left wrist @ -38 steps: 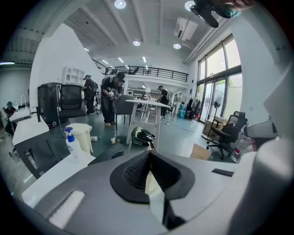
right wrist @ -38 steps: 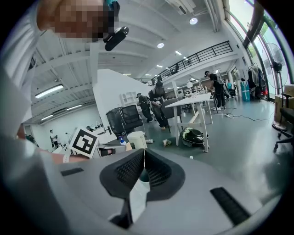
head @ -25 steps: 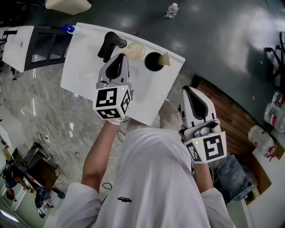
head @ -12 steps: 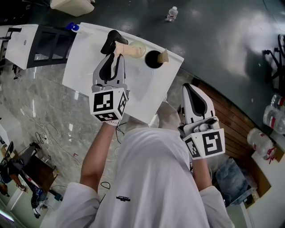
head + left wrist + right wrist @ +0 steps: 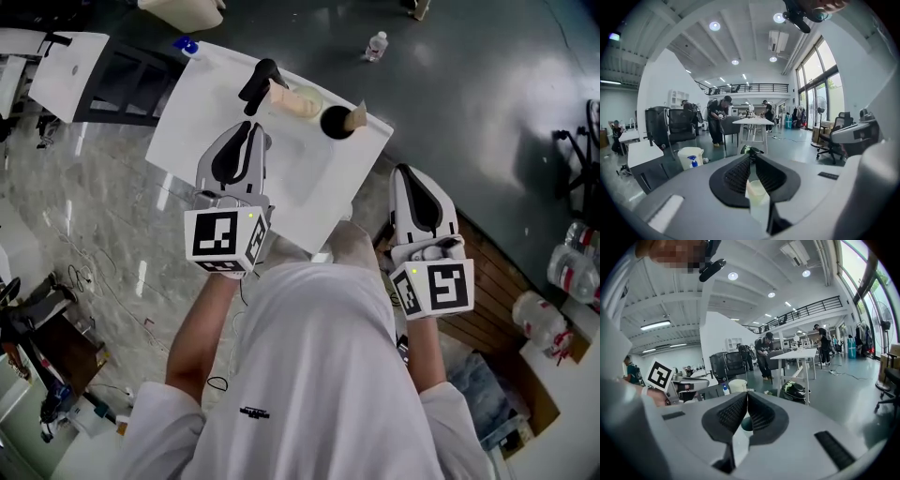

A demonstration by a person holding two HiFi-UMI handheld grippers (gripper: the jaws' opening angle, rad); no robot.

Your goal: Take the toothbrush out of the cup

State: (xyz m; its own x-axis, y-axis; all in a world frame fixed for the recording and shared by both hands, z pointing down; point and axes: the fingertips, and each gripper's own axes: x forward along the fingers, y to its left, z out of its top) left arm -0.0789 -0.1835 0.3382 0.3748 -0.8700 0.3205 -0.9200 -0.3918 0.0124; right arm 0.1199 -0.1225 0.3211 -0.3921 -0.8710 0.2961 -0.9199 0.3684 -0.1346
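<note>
- Left gripper, glossy white shell with black ribbed pads, hangs over the smooth white table, its jaws pinched together on nothing.
- Right gripper sits off the table's right edge, above the dark floor, its ribbed pads likewise pressed tip to tip (nothing clamped).
- Toothbrush: a tan stub poking over the right rim of the round black cup, upper centre of the head view, at the table's far corner.
- Just left of that, a pale cream cup, right beside a black bent-handled tool.
</note>
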